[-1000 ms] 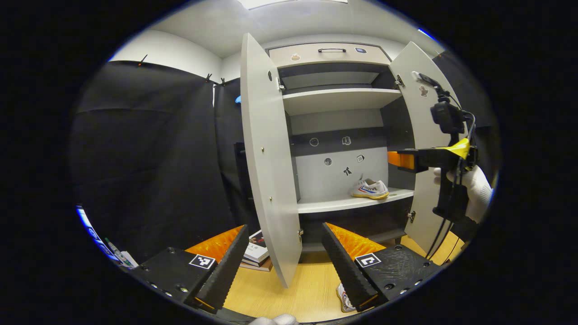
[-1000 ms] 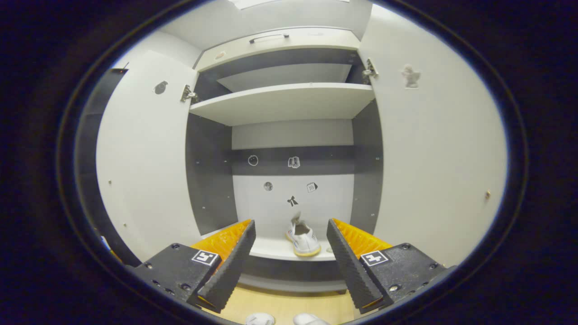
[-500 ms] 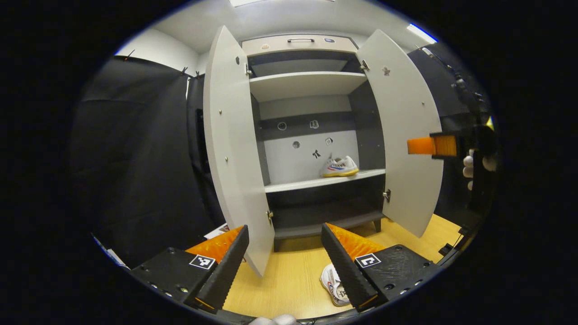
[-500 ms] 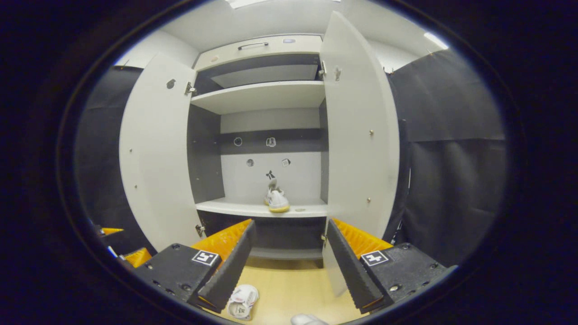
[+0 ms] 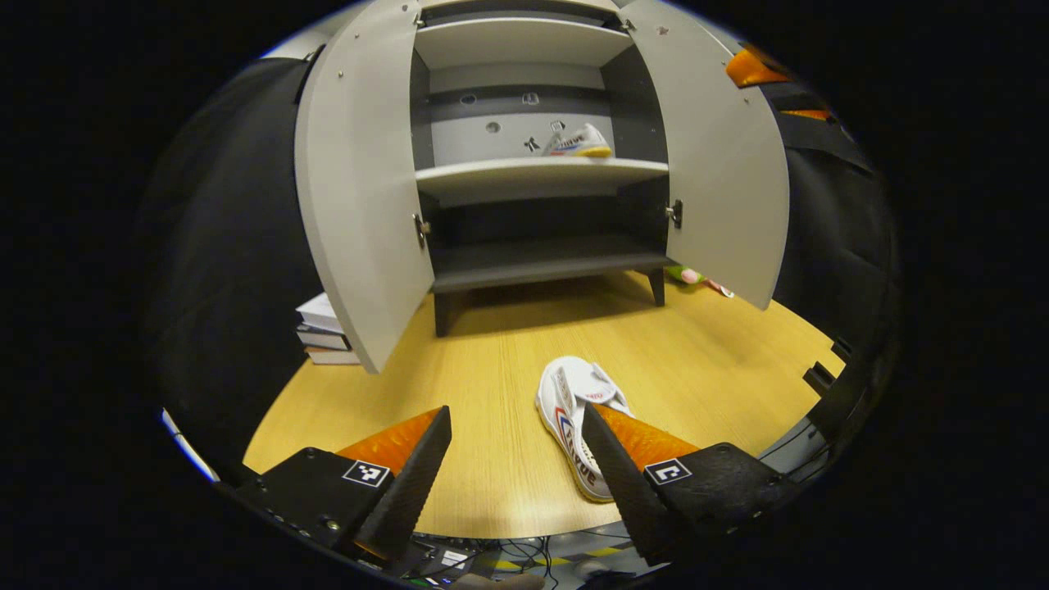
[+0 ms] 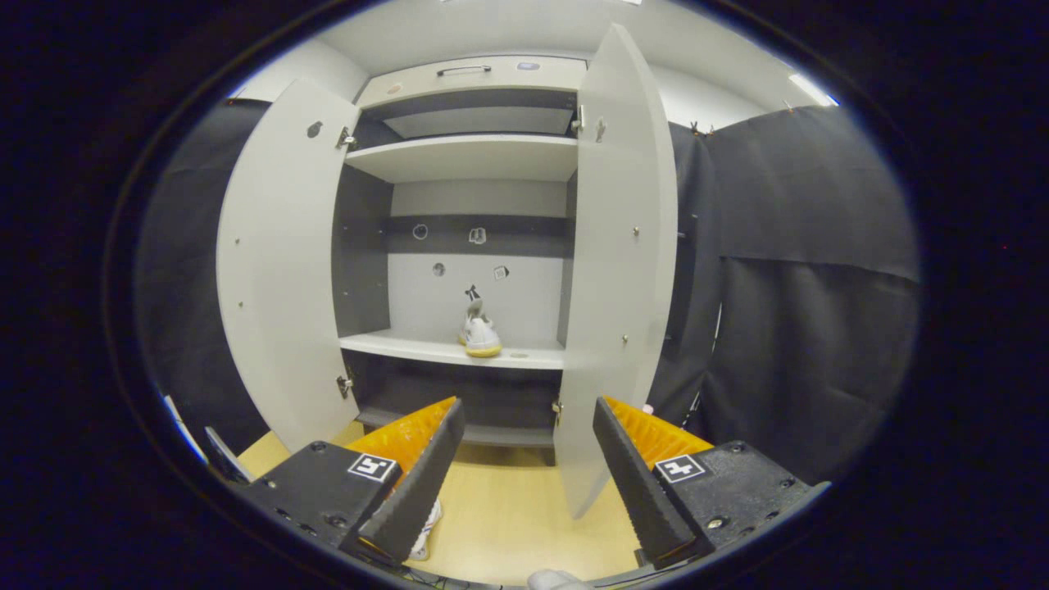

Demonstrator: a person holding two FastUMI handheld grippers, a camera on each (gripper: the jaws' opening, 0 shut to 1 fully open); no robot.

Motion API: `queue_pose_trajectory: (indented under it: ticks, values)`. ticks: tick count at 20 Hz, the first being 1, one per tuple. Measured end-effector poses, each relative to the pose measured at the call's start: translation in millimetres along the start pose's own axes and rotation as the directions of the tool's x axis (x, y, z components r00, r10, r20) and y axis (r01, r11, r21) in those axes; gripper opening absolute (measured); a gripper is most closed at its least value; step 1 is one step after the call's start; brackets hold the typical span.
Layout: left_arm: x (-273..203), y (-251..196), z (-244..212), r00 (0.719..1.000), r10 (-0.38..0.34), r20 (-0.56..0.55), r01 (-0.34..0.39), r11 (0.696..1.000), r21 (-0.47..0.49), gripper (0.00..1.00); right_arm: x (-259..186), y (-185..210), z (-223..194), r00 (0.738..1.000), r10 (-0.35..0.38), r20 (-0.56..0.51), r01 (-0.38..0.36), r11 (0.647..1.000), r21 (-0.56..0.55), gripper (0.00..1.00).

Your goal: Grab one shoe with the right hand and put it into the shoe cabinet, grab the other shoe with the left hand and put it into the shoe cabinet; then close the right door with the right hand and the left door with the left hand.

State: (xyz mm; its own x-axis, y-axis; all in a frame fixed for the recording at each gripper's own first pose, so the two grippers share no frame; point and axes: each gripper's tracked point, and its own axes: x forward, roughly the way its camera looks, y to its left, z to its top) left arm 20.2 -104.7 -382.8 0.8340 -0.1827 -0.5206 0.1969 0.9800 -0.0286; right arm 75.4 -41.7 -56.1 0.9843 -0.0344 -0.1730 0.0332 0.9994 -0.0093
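Both cabinet (image 5: 524,164) doors hang open, with one shoe (image 5: 578,141) on the middle shelf (image 5: 492,176). The other shoe (image 5: 578,418) lies on its side on the bench (image 5: 492,385). The left gripper (image 5: 516,459) hovers just over it, jaws apart; the right gripper (image 6: 524,459) faces the cabinet, jaws apart and empty.

The left gripper (image 5: 516,459) sits at the bottom centre of the left gripper view, its two fingers (image 5: 410,475) spread wide apart with nothing between them, tilted downward. The right gripper (image 6: 529,459) sits at the bottom centre of the right gripper view, its jaws likewise spread and holding nothing, pointing level and forward. Part of the right gripper also shows at the upper right edge of the left gripper view.
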Motion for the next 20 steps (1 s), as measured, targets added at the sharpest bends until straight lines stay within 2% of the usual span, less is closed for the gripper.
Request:
queue_pose_trajectory:
  ticks: [5, 6, 7, 11, 13, 14, 15, 17, 18, 20]
  values:
    - [39.4, -12.8, -26.9, 0.997, -0.029, -0.076, 0.031, 0.999, 0.019, 0.97, 1.7, -3.1, -14.2, 0.998, -0.010, -0.058, 0.008, 0.999, -0.033, 1.00]
    - [46.5, -13.0, -28.9, 0.996, -0.031, -0.086, 0.033, 0.999, 0.024, 1.00, 3.3, -1.9, -17.0, 0.998, -0.006, -0.070, 0.004, 0.999, -0.037, 1.00]
    - [54.9, -12.6, -29.0, 0.996, -0.028, -0.088, 0.030, 0.999, 0.028, 0.97, 4.4, -0.7, -18.7, 0.997, -0.003, -0.076, 0.000, 0.999, -0.040, 1.00]
    - [90.4, -11.6, -30.4, 0.993, -0.022, -0.118, 0.025, 0.999, 0.027, 0.94, 12.4, 5.0, -23.9, 0.995, 0.014, -0.102, -0.019, 0.999, -0.044, 1.00]
    - [103.9, -13.3, -21.0, 0.994, -0.024, -0.107, 0.027, 0.999, 0.026, 0.84, 17.5, 6.6, -24.3, 0.994, 0.020, -0.109, -0.027, 0.998, -0.058, 1.00]
    - [111.4, -13.7, -18.9, 0.994, -0.023, -0.108, 0.027, 0.999, 0.029, 0.91, 19.6, 7.8, -24.6, 0.993, 0.026, -0.112, -0.033, 0.997, -0.064, 1.00]
    - [119.1, -14.8, -15.8, 0.994, -0.026, -0.108, 0.029, 0.999, 0.028, 0.84, 22.2, 8.4, -24.5, 0.993, 0.029, -0.115, -0.037, 0.997, -0.066, 1.00]
    - [131.4, -22.5, -13.4, 0.991, -0.049, -0.127, 0.052, 0.999, 0.015, 0.81, 26.5, 9.1, -23.7, 0.992, 0.037, -0.119, -0.045, 0.997, -0.065, 1.00]
    - [137.7, -29.2, -13.0, 0.988, -0.074, -0.132, 0.075, 0.997, 0.001, 0.87, 29.0, 8.5, -24.8, 0.992, 0.039, -0.122, -0.047, 0.997, -0.063, 1.00]
    - [136.9, -26.5, -11.5, 0.989, -0.052, -0.136, 0.053, 0.999, 0.006, 0.67, 31.0, 6.9, -24.9, 0.991, 0.040, -0.127, -0.048, 0.997, -0.059, 1.00]
